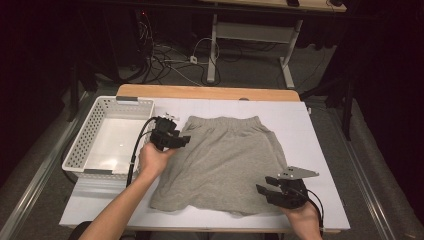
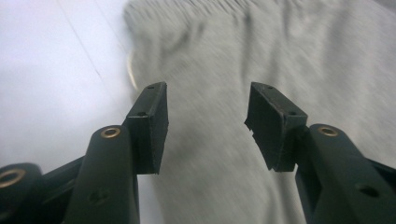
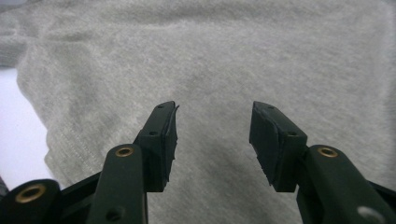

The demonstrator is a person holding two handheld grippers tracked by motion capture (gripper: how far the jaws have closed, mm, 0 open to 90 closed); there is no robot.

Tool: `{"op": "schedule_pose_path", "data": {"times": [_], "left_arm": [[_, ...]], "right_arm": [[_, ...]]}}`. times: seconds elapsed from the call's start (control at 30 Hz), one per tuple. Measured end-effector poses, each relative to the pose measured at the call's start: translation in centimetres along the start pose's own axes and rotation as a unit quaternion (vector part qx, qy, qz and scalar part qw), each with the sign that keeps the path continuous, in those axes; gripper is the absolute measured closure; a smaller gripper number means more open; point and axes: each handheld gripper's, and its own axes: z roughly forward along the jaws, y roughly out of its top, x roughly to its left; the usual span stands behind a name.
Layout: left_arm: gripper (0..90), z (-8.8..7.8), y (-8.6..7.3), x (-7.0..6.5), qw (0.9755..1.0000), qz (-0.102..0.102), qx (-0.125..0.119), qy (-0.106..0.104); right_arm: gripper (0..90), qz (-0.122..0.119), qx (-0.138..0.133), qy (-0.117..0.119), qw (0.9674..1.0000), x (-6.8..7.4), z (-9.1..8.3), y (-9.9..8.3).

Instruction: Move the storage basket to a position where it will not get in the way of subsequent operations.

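A grey pair of shorts [image 1: 225, 160] lies flat on the white table cover [image 1: 310, 125], with its waistband toward the far side. My left gripper [image 1: 186, 140] hovers at the garment's left edge near the waistband, and its jaws stand open with nothing between them. In the left gripper view the open gripper [image 2: 208, 102] points over blurred grey cloth [image 2: 280, 46] and the white cover [image 2: 46, 70]. My right gripper [image 1: 264, 185] stands open at the near right corner of the hem. In the right gripper view the gripper [image 3: 215, 121] is parted above the grey fabric [image 3: 210, 56] and holds nothing.
A white perforated basket [image 1: 95, 120] stands at the table's left side, beside the left hand. A wooden edge [image 1: 210, 92] runs along the far side of the table. Cables and a desk frame lie on the floor beyond.
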Motion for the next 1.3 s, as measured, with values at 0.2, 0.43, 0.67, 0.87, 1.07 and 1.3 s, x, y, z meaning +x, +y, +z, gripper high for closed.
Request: {"op": "schedule_pose_path", "data": {"times": [0.2,0.43,0.67,0.87,1.07,1.3], "left_arm": [[47.1,2.4,2.7,1.6,0.9996,-0.020,0.018,0.010],[47.0,5.1,4.4,2.9,0.9982,-0.045,0.037,0.016],[55.0,7.2,4.8,3.1,0.9944,-0.066,0.081,0.017],[78.2,7.4,4.9,2.9,0.9938,-0.068,0.086,0.016],[79.1,5.9,5.3,3.7,0.9946,-0.066,0.053,0.060],[77.1,5.7,5.8,3.9,0.9943,-0.062,0.045,0.074]], "right_arm": [[51.1,-0.005,-0.002,0.000,1.0000,-0.2,0.0,0.1],[50.2,-0.010,-0.005,-0.006,0.9999,-0.6,-0.3,0.1],[49.9,-0.014,-0.006,-0.006,0.9999,-0.7,-0.3,0.1],[49.5,-0.019,-0.004,0.003,0.9998,-0.3,-0.1,0.2],[49.6,-0.021,-0.004,0.006,0.9998,-0.2,-0.1,0.2],[49.6,-0.020,-0.003,0.008,0.9998,0.0,0.1,0.4]]}}
